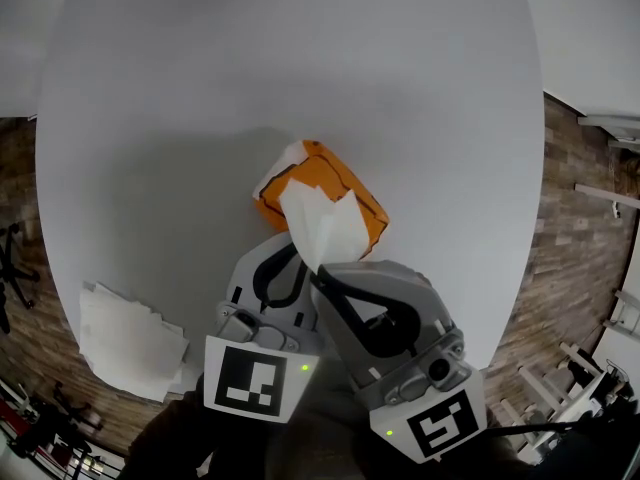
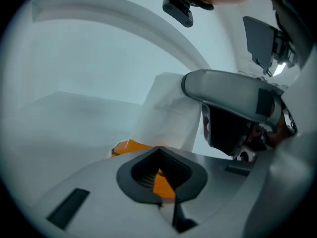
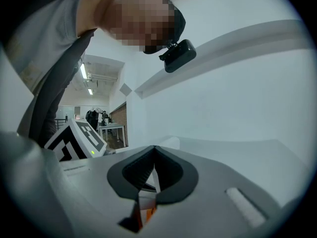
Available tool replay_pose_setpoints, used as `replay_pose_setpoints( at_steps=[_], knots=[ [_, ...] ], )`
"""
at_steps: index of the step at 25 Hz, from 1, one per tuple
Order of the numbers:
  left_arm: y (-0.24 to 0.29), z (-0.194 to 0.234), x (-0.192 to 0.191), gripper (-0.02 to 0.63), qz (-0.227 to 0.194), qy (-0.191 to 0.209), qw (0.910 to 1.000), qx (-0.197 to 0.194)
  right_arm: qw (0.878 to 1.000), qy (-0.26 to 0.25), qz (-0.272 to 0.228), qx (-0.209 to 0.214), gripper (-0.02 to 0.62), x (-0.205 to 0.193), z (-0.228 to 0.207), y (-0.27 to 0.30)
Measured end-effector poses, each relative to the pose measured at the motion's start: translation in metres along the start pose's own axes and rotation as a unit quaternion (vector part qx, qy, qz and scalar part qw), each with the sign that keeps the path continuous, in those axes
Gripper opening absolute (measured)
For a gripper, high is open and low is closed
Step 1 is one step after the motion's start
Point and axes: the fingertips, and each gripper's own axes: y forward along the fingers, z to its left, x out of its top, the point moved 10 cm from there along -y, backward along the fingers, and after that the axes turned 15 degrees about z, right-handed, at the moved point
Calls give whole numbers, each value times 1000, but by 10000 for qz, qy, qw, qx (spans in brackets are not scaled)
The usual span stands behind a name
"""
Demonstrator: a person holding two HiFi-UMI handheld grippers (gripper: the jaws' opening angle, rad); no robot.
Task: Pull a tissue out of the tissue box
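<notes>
An orange tissue box (image 1: 335,193) lies mid-table, and a white tissue (image 1: 322,230) rises out of its top. My right gripper (image 1: 318,271) is shut on the tissue's upper end, above the box; in the right gripper view (image 3: 154,148) a white strip of tissue (image 3: 154,181) shows between the jaws. My left gripper (image 1: 290,253) is shut at the box's near edge. In the left gripper view (image 2: 158,148) an orange strip of the box (image 2: 163,183) sits between the jaws, with the tissue (image 2: 168,113) standing just beyond.
The round white table (image 1: 200,118) carries a loose pile of white tissues (image 1: 130,340) at its near left edge. Brick-patterned floor (image 1: 575,228) lies beyond the rim. The person's sleeve (image 3: 54,58) fills the left of the right gripper view.
</notes>
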Motion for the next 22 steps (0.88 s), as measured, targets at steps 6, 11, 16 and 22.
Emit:
replay_pose_setpoints(
  at_steps=[6, 11, 16, 22],
  knots=[
    [-8, -6, 6, 0, -88, 11, 9999, 51, 9997, -124, -218, 60, 2, 14, 6, -10],
    [-37, -16, 10, 0, -246, -195, 9995, 96, 9984, -320, -459, 124, 2, 36, 24, -23],
    [-86, -25, 11, 0, -556, -281, 9975, 324, 9958, -564, -681, 221, 3, 63, 53, -41],
    [-170, -40, -10, 0, -996, -231, 9921, 724, 9934, -722, -838, 312, 3, 87, 105, -61]
  ],
)
